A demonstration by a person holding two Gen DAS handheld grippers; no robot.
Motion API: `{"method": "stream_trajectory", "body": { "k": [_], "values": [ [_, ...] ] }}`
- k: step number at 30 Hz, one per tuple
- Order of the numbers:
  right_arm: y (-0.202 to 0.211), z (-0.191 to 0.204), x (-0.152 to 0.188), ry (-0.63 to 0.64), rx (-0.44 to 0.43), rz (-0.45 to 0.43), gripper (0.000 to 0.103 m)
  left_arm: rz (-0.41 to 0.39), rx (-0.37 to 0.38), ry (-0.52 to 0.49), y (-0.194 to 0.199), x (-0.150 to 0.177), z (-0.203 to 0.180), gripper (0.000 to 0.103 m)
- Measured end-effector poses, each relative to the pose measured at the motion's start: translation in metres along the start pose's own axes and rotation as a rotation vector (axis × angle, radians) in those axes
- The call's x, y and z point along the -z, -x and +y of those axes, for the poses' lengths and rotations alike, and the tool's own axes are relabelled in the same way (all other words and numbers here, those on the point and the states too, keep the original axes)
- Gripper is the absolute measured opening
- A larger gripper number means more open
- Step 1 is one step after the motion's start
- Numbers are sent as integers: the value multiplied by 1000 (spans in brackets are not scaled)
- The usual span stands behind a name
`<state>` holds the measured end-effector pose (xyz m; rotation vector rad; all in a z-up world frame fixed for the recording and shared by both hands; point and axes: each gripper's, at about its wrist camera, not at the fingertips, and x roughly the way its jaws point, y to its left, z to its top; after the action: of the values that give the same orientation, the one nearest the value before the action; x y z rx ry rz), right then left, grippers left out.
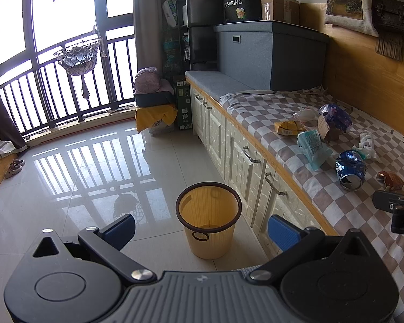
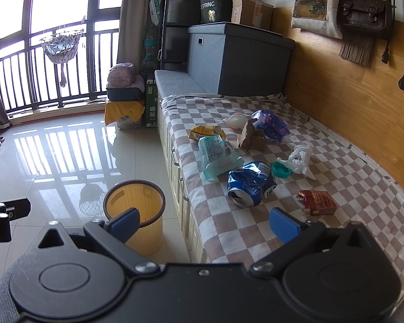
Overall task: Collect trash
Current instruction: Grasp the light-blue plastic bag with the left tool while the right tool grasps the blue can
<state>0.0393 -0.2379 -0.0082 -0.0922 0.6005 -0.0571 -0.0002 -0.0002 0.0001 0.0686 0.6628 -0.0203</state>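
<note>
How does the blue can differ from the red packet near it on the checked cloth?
The blue can is round, crushed metal, lying on its side with the open end toward the camera; the red packet is a flat box, its end torn open. The can looks larger. Both lie on the checked cloth, untouched, apart from each other.

one bin [image 2: 134, 210], one crushed can [image 2: 251, 185], one cigarette pack [image 2: 319, 202], two claws.

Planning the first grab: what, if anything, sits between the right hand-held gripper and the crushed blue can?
Nothing visible. The right hand-held gripper is open, and only bare checkered cloth lies between it and the crushed blue can.
</note>
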Motion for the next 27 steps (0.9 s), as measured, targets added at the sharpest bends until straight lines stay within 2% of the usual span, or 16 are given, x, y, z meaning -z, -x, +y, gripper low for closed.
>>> {"method": "stream_trajectory", "body": {
  "k": [6,7,15,23,27],
  "values": [
    [0,-1,0,-7,-4,-4,103,-29,1,-25,3,-7,-5,103],
    [1,-2,-1,-10,-5,-8,103,-53,4,-45,-2,-11,-14,103],
    [0,-22,2,-73,5,-23,103,-104,28,-130,0,-23,-33,103],
    [-2,-51,9,-125,49,-25,103,-149,118,-216,-19,-48,-67,103],
    [-8,-73,15,-169,85,-19,103,-168,182,-220,-34,-61,-85,103]
  ]
}}
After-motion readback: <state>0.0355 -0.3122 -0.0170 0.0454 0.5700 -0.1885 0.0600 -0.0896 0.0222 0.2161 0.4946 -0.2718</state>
